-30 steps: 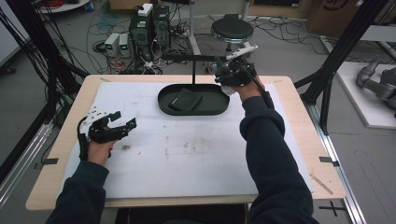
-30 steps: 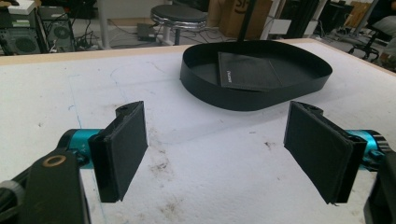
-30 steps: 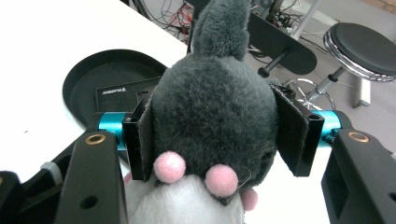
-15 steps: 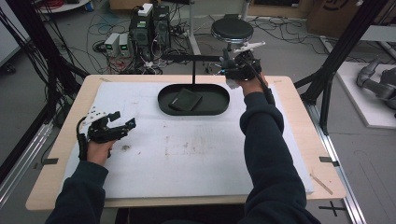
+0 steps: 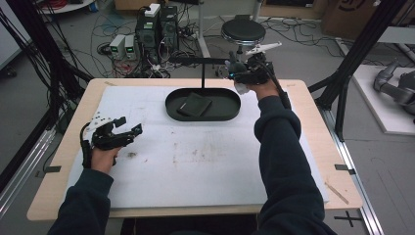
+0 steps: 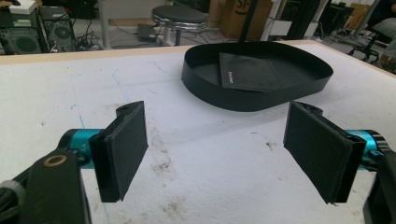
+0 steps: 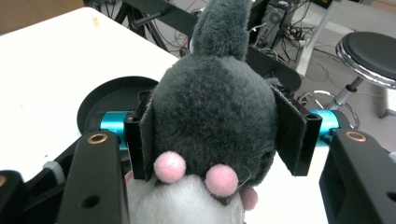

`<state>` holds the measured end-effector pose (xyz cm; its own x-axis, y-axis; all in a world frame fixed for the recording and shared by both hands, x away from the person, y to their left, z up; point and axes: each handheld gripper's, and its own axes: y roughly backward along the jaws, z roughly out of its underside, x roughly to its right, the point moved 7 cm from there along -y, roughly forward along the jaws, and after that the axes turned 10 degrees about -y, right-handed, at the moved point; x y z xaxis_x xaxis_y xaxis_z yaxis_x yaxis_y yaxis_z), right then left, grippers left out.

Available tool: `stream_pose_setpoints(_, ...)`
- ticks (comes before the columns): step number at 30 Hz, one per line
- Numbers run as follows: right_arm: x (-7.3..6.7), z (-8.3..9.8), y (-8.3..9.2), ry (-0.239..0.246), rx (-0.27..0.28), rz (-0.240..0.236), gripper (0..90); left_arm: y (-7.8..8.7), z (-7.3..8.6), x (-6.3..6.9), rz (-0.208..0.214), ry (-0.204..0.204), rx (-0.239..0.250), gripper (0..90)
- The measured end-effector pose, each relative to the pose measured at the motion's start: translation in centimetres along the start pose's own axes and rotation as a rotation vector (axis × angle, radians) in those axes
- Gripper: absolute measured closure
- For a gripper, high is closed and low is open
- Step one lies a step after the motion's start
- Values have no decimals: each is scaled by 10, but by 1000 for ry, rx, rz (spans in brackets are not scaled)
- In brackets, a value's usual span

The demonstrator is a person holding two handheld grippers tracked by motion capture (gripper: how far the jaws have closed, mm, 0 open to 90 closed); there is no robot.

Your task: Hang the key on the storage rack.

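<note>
The grey plush toy (image 7: 212, 112) looks like soft, fuzzy synthetic fur, with a white belly and pink felt-like nubs. The oval black tray (image 6: 299, 88) appears thin, matt plastic. The left gripper's flat black pads (image 6: 123, 149) look like matt rubbery foam. The white table sheet (image 5: 195, 171) is matt, rough-looking and smudged, over a pale wooden tabletop (image 5: 63, 161).

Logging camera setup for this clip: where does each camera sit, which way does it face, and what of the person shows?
High view: above the person's side, looking forward and down on the table; both forearms, left gripper, right gripper.
Left gripper view: on the left gripper, facing across the table at the black tray; open jaws.
Right gripper view: on the right gripper, jaws clamping a grey plush toy.
Shared: all three show the black tray.
</note>
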<state>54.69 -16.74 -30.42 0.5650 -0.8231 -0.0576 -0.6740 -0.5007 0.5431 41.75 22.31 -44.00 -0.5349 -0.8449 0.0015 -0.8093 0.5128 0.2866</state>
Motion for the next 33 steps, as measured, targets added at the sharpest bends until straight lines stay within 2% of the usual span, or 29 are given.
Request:
stream_pose_setpoints(4,2,-5,-9,-19,19,29,406,0,0,-1,0,-1,-1,216)
stream_pose_setpoints(6,6,-6,-12,-12,24,81,406,0,0,-1,1,-1,-1,216)
stream_pose_setpoints(10,15,-8,-13,-34,41,160,406,1,0,-1,1,-3,-1,217)
stream_pose_setpoints(13,25,-2,-14,-28,-4,254,407,0,0,-1,-1,-1,0,219)
stream_pose_setpoints(17,30,14,-26,-37,-92,305,408,0,1,0,0,-1,-1,219)
stream_pose_setpoints(20,29,29,-40,-35,-136,302,408,0,1,0,2,-4,-1,219)
stream_pose_setpoints(22,27,40,-51,-69,-153,291,410,0,0,0,1,-7,-1,219)
stream_pose_setpoints(24,25,47,-59,-87,-132,282,411,0,0,0,0,-2,1,219)
stream_pose_setpoints(28,21,49,-65,-125,-102,260,388,0,1,-1,-3,-3,-1,219)
stream_pose_setpoints(30,20,48,-65,-136,-78,246,357,0,1,-1,-1,-4,-4,219)
stream_pose_setpoints(33,20,47,-61,-178,-48,205,276,0,1,-1,-1,-1,-2,219)
